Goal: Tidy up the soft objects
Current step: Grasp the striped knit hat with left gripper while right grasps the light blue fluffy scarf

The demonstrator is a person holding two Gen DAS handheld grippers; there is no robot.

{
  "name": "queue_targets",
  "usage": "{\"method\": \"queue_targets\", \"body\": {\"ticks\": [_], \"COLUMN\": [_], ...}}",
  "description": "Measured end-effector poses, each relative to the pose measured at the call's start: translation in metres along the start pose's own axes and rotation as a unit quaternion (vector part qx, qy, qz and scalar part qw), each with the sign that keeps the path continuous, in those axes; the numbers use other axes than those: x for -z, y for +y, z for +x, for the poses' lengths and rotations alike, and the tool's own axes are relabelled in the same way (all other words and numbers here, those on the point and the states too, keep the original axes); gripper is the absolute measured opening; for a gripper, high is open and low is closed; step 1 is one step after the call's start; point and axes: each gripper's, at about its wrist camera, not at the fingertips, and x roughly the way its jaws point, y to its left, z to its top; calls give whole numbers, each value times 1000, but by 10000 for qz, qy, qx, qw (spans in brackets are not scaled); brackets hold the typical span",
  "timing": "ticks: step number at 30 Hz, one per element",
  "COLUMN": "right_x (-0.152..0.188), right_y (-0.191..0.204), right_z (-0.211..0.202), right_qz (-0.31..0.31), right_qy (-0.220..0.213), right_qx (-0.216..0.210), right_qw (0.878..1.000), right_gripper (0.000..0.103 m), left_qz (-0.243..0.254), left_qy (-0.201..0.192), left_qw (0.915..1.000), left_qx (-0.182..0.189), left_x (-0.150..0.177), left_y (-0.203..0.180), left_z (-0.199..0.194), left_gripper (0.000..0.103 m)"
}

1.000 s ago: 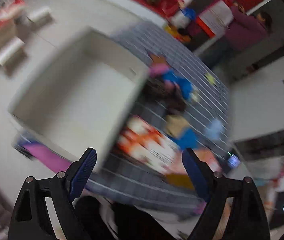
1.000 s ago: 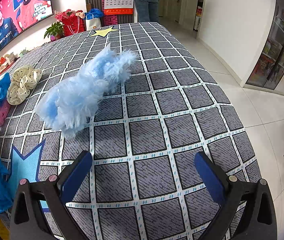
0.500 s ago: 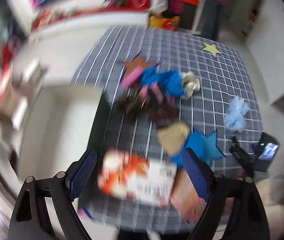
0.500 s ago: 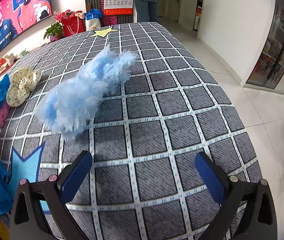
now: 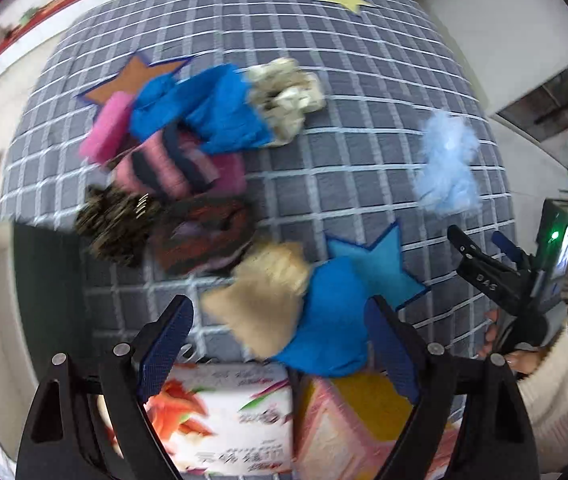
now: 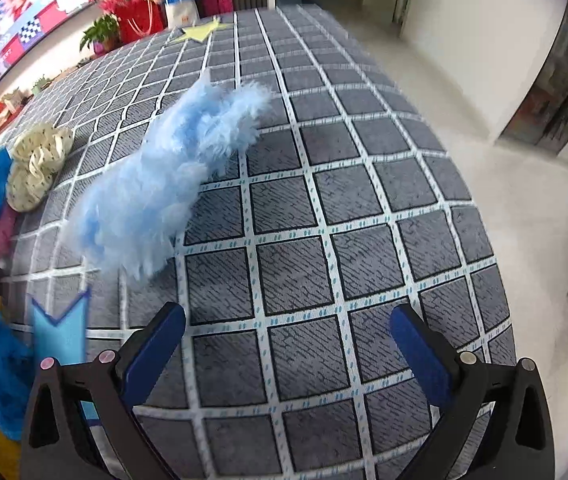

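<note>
Two grippers, left gripper (image 5: pixel 279 344) and right gripper (image 6: pixel 288 344), fingers spread empty, one pale-blue fluffy piece (image 6: pixel 163 184), three star patches on rug (image 6: pixel 324 200).

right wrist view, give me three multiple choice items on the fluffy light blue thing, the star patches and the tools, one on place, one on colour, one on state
1. Where does the fluffy light blue piece lie?
A. on the grid mat, apart from the pile
B. between the right tool's fingers
C. on the white floor

2. What colour is the star patch at the mat's far end?
A. red
B. yellow
C. green

3. How do both tools stand?
A. both shut on cloth
B. one open, one shut
C. both open, empty

Key: 1 A, bare mat surrounds it on all sides. 2 B, a yellow star lies near the far edge. 3 C, the right tool and left tool show spread fingers gripping nothing.
</note>
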Motion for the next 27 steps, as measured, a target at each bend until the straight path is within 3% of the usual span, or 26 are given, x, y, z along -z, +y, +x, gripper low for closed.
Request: {"method": "queue_targets", "body": {"ticks": [2,6,9,12,14,16,22,27], "right_x": [-11,-43,-76,-98,-105,-109,-111,-102], "right_y": [-11,-26,-21,-7,3,11,31,51], "right_z": [-13,-43,-28,4,18,28,51,64], "right_qz": [271,835,1079,1166,1143,1022,764,459], "right_qy": [121,5,378,914,1022,1085,1360,1313], "right_qx": [-305,-477,-768,-944,-881,-638,-287,123], "right_qw": [9991,9954,9905,9845,9842,9868,9873,9902], "right_gripper": [103,103,103,103,103,103,103,103], "left_qz": [219,498,359,237,-34,-231,52,-489], "left_qy": [-40,50,368,91,-227,-292,260,485], "left_qw": [9997,9986,9986,9997,9997,9990,9984,9968], "left_qx": [115,184,112,17,-115,-251,-493,-394], "left_x": [-11,-26,-28,-32,-37,-41,-42,-40], "left_y": [-10,-21,-12,2,20,36,31,41], "left_z": [-3,8,24,13,-2,-3,42,66], "left_gripper": [90,90,90,90,90,90,90,90]}}
